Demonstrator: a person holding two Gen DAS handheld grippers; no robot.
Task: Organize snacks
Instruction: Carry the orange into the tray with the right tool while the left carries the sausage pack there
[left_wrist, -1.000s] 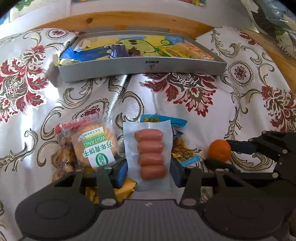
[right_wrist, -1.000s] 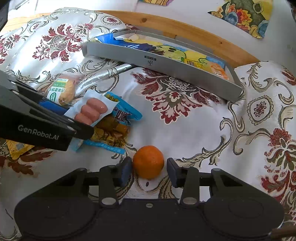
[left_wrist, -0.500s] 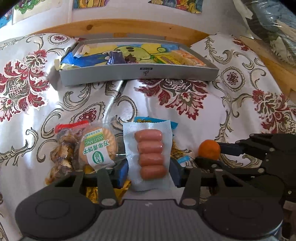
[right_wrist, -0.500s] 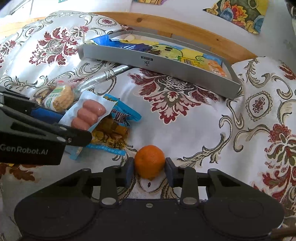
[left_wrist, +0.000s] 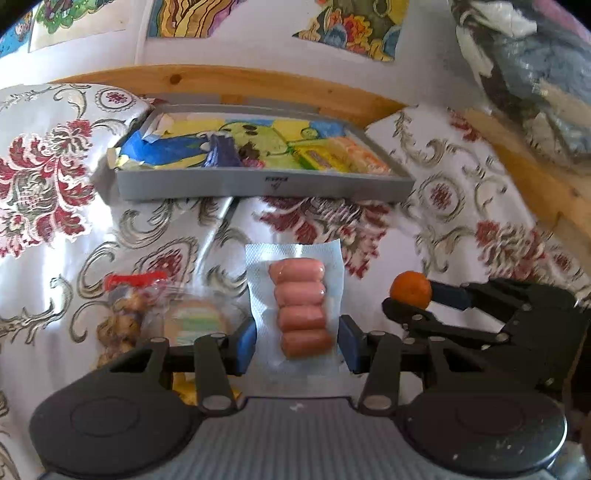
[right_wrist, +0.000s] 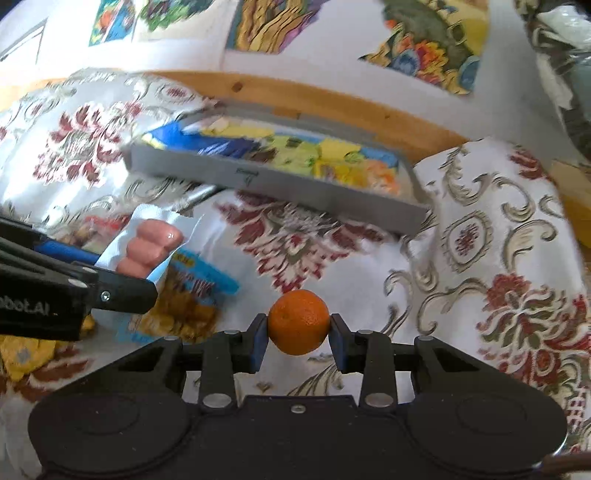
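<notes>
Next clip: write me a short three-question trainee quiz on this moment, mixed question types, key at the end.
1. True or false: the right gripper is shut on the orange.
2. The left gripper holds: A) the sausage pack B) a biscuit pack C) nothing.
3. Fill in: snacks already sorted lie in the grey ____ at the far side of the cloth.

Key: 1 true; 2 A; 3 tray.

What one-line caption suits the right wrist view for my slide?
Right gripper holds an orange above the floral cloth, facing the grey snack tray.
</notes>
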